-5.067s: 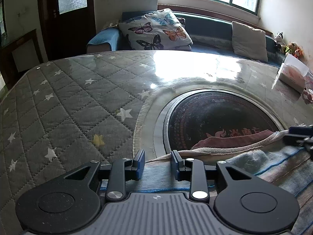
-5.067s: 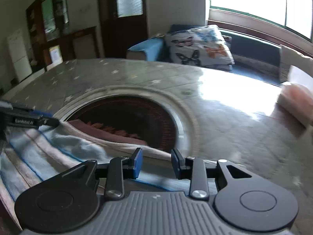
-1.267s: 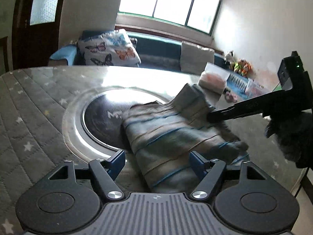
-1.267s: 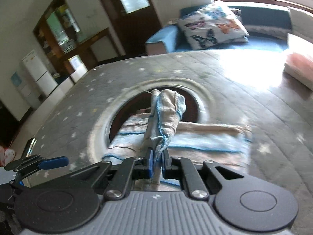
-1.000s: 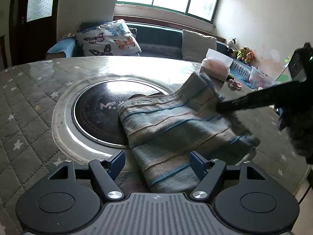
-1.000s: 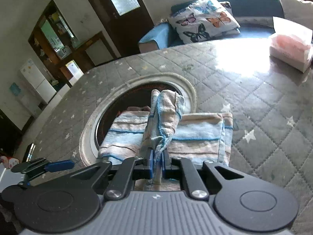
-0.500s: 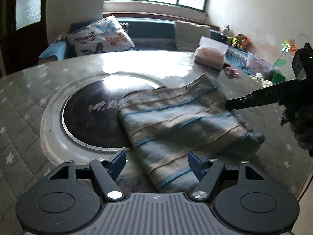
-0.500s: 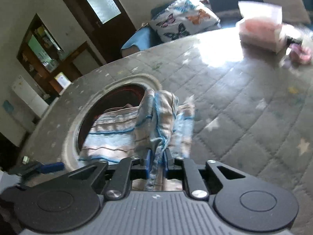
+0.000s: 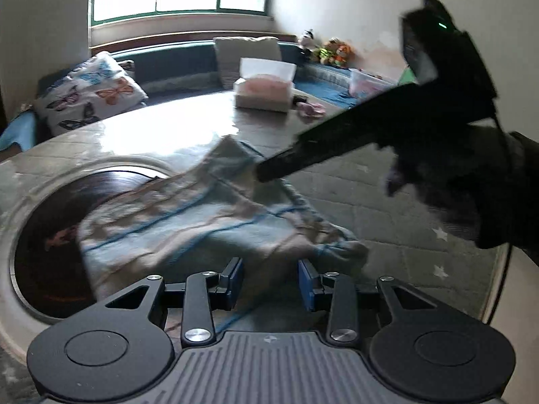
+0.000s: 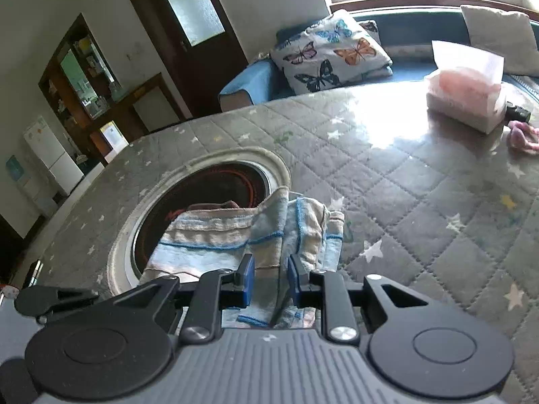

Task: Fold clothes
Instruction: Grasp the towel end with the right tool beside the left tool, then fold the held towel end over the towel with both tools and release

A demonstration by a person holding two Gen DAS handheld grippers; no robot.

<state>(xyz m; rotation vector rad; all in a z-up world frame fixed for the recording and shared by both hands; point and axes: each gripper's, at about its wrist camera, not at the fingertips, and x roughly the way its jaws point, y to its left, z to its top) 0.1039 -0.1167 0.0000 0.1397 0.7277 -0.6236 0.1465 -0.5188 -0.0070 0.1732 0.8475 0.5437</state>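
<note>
Left wrist view, left tool [image 9: 269, 271] just closing, unclenched over striped cloth [image 9: 202, 222], right tool [image 10: 271, 267] just opened, cloth between

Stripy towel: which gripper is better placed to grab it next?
Probably left. The left gripper straddles the near edge of the stripy towel, its jaws just closing. The right gripper has just been opening its jaws, letting its fold go.

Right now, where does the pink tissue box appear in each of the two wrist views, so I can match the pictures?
Left wrist view: the pink tissue box stands upper centre, at the table's far edge, beyond the striped towel.
Right wrist view: the pink tissue box stands at the upper right, on the quilted table cover.
Shared landmark: the butterfly pillow on the bench under the window.
</note>
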